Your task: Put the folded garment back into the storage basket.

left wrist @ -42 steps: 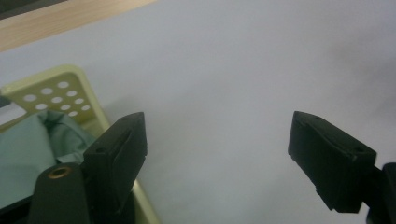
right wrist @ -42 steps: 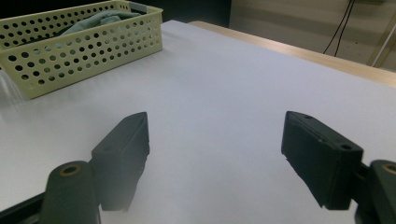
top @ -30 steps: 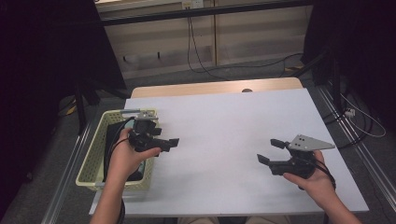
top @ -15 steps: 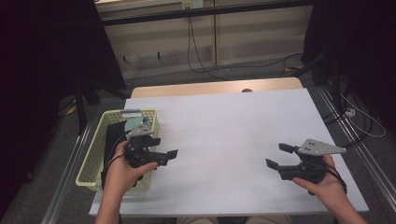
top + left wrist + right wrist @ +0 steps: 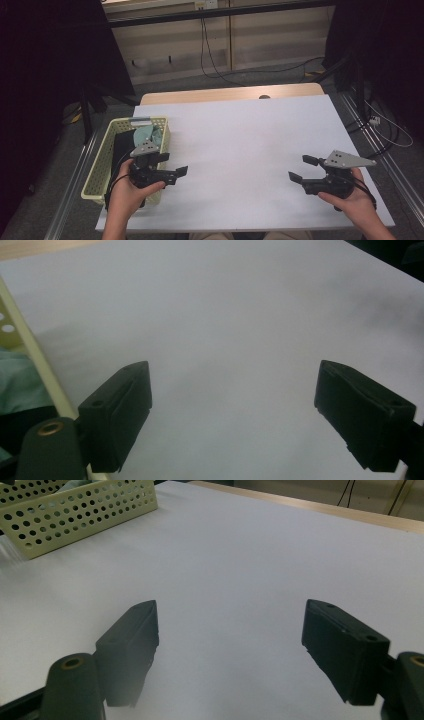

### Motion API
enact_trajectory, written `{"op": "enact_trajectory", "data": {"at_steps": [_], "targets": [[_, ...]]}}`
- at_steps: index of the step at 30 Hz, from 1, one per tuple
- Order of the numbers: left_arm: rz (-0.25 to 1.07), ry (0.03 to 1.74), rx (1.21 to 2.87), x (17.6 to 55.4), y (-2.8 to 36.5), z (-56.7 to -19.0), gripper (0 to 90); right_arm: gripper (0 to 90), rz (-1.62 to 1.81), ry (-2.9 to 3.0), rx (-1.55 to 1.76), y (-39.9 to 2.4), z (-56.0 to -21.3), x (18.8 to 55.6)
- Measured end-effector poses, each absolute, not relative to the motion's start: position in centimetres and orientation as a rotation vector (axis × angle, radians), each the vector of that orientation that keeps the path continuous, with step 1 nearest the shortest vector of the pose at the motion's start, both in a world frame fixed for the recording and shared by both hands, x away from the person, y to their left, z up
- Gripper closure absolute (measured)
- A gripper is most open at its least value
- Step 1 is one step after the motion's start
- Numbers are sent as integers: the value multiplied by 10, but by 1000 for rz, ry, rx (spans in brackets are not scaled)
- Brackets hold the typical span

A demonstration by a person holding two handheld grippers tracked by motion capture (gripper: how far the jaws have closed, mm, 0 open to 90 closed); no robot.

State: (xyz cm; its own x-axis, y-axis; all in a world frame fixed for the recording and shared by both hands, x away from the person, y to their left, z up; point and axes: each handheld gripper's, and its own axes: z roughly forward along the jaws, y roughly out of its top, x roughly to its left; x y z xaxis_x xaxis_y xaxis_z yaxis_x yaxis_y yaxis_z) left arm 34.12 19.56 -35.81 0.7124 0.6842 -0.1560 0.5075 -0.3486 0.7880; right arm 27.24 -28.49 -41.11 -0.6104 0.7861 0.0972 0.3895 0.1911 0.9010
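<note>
Since a second ago, drawn back toward 6 o'clock: left gripper (image 5: 174, 165) now beside the yellow basket (image 5: 102, 160), right gripper (image 5: 301, 169) at the paper's 4 o'clock corner. Both spread wide, holding nothing. In the basket, at 9 o'clock on the table (image 5: 235, 93): pale green cloth (image 5: 146, 134) over dark fabric (image 5: 121, 145). Probably light, limp; best pinched at a raised fold. Mostly hidden behind rim and hand.
</note>
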Motion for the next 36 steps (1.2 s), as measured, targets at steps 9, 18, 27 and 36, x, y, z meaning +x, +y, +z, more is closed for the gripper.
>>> {"op": "enact_trajectory", "data": {"at_steps": [9,18,27,36], "targets": [[264,896,1998,337,199,-363,156,230,1381,2092,1092,-287,-413,271],[291,890,1965,331,207,-360,153,229,1371,2078,1100,-293,-412,269],[330,902,1938,325,224,-363,128,227,1359,2070,1115,-299,-413,268],[315,903,1954,317,230,-375,123,226,1347,2059,1137,-303,-415,269]]}}
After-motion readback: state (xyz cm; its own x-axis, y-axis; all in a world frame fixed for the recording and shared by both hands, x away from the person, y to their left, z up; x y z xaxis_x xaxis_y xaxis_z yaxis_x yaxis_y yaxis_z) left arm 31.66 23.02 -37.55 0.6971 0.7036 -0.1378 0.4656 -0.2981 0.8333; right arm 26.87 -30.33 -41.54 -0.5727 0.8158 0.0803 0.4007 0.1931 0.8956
